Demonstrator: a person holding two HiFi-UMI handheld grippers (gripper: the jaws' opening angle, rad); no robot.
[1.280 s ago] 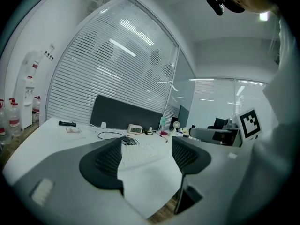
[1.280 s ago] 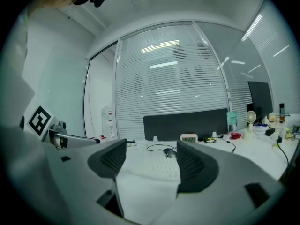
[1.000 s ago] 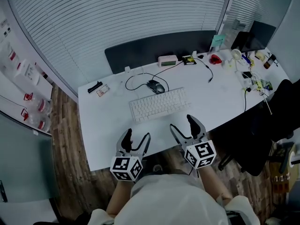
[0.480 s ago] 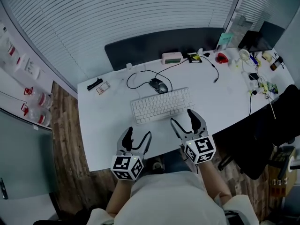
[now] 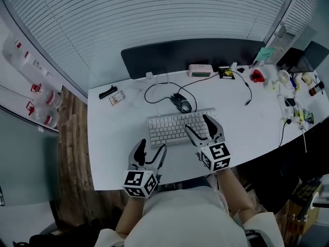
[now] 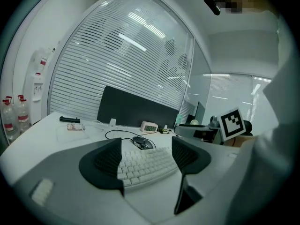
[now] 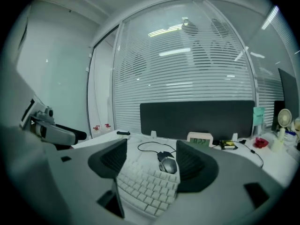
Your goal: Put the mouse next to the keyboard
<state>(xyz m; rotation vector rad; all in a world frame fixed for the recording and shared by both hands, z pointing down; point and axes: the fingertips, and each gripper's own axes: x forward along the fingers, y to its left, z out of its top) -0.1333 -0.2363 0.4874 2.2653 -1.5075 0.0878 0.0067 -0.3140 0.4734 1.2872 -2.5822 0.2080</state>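
A dark wired mouse (image 5: 181, 103) lies on the white desk (image 5: 110, 138) just behind the white keyboard (image 5: 177, 126), its black cable looping back left. My right gripper (image 5: 202, 126) hovers open over the keyboard's right end, short of the mouse, nothing between its fingers. In the right gripper view the mouse (image 7: 168, 165) and keyboard (image 7: 149, 188) show between the open jaws (image 7: 151, 167). My left gripper (image 5: 151, 151) stands open over the desk's front part, in front of the keyboard's left half. The left gripper view has the keyboard (image 6: 146, 163) and mouse (image 6: 142, 142) beyond its open jaws (image 6: 146, 159).
A dark divider panel (image 5: 190, 55) runs along the desk's back edge. A small clock (image 5: 200, 70), a yellow-black item (image 5: 225, 73), a red object (image 5: 257, 76) and cluttered things at the far right sit behind. A black bar (image 5: 107, 92) and card (image 5: 117, 98) lie back left. Bottles (image 5: 43, 118) stand on the floor.
My right gripper has moved forward from the desk's front edge to over the keyboard's right end. The left gripper has stayed near the front edge. The head view has shifted.
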